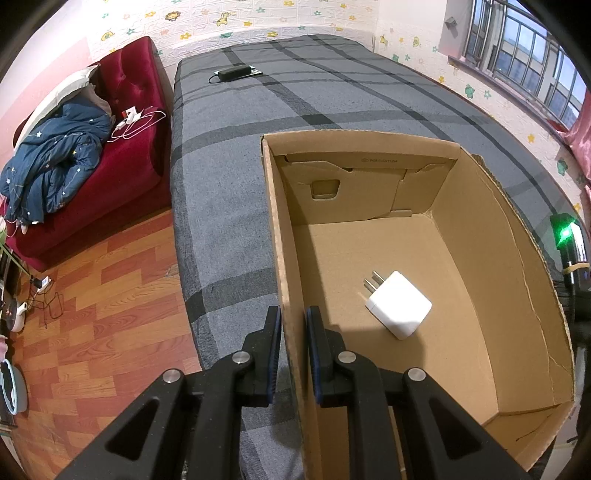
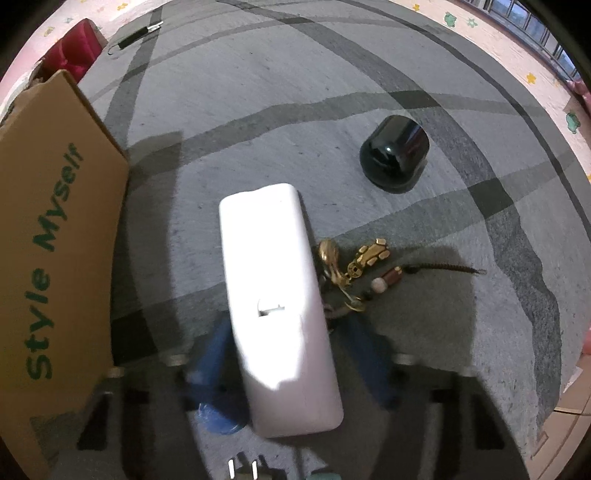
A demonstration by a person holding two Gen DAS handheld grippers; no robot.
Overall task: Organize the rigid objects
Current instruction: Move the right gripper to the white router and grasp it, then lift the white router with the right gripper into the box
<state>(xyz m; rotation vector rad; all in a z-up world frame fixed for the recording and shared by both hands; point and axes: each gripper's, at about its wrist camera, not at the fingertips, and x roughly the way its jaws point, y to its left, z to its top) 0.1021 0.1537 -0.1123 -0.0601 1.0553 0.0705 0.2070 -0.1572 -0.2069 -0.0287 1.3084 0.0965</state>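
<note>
My left gripper [image 1: 293,328] is shut on the left wall of an open cardboard box [image 1: 284,236] that stands on a grey plaid bed. Inside, a white plug charger [image 1: 399,304] lies on the box floor. In the right wrist view, a long white adapter block [image 2: 277,295] lies on the bed between the blurred blue fingers [image 2: 212,365] of my right gripper [image 2: 286,354], which sit against its two long sides. Beside the block are a gold keychain with beads [image 2: 354,273] and a black rounded object [image 2: 395,155].
The box's outer wall, printed "Style Myself" [image 2: 48,240], stands just left of the right gripper. A black pen-like item [image 2: 140,31] and a black charger brick [image 1: 234,72] lie far up the bed. A red sofa [image 1: 122,122] with a blue quilt stands beyond the wooden floor [image 1: 110,314].
</note>
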